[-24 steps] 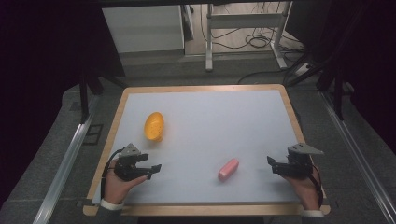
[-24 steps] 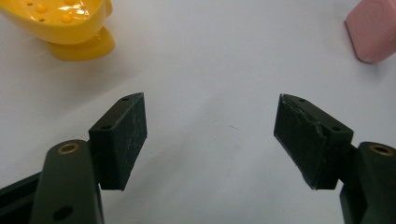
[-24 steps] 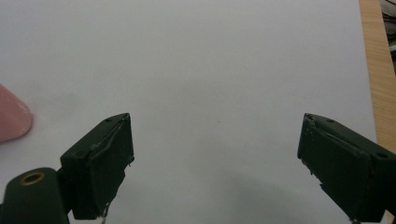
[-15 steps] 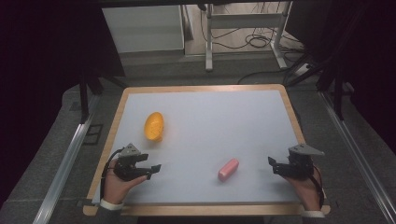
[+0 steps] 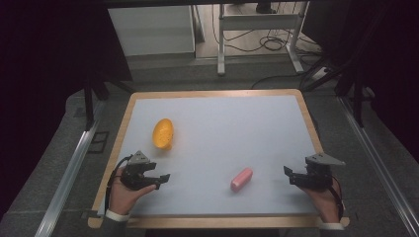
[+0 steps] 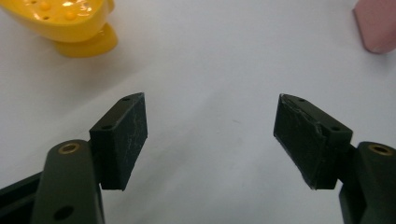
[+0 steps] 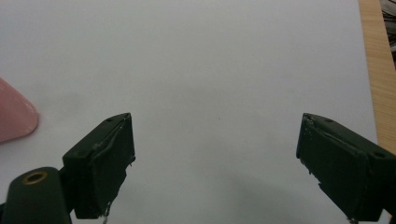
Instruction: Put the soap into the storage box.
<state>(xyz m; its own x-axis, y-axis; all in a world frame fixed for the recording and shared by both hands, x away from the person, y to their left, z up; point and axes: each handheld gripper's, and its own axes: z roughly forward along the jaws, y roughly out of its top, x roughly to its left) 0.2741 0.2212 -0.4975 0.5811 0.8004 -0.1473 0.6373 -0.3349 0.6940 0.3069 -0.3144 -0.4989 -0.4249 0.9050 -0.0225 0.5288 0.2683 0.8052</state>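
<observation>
High view looks down over the table (image 5: 212,123); gripper views skim it close, perhaps sharing its near half.

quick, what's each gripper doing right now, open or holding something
Left gripper: open, jaws wide apart over bare table, holding nothing.
Right gripper: open, jaws wide apart, holding nothing.

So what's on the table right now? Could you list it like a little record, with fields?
surface: white board with a wooden rim
yellow object: left of middle, lying alone; exact kind unclear
pink object: near the front, right of middle, lying alone
left gripper: open, holding nothing, at the front left
right gripper: open, holding nothing, at the front right
contact: neither gripper touches either object
</observation>
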